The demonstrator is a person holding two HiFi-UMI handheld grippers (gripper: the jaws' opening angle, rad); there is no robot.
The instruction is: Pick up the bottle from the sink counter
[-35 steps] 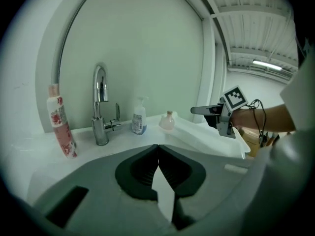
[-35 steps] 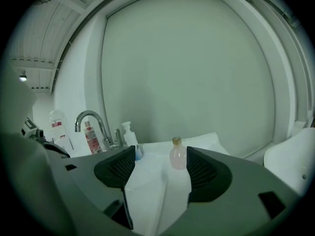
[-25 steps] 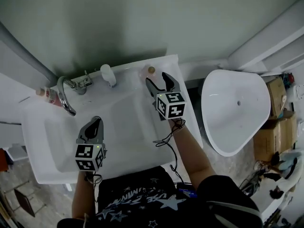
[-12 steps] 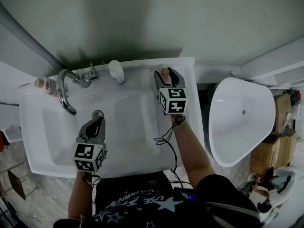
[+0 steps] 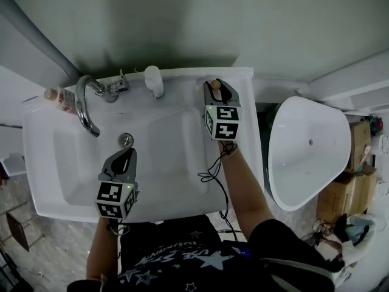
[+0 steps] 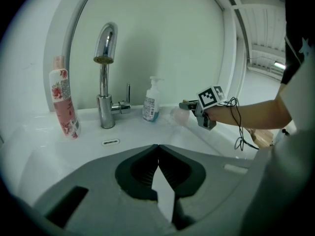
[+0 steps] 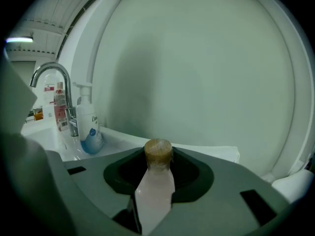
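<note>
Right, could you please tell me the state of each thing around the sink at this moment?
bottle: upright on the counter, capped, between the jaws of the right gripper.
right gripper: jaws closing around the bottle.
left gripper: shut, empty, over the basin.
faucet: no water running.
pump bottle: upright beside the faucet.
pink bottle: upright, on the faucet's other side.

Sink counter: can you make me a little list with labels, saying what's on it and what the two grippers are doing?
Bottle to pick up: small pale pink bottle with a tan cap, at the back right of the white sink counter
Right gripper: jaws closing, that bottle between them
Left gripper: shut, empty, over the basin
Also on the counter: white pump bottle, chrome tap, pink flowered bottle
</note>
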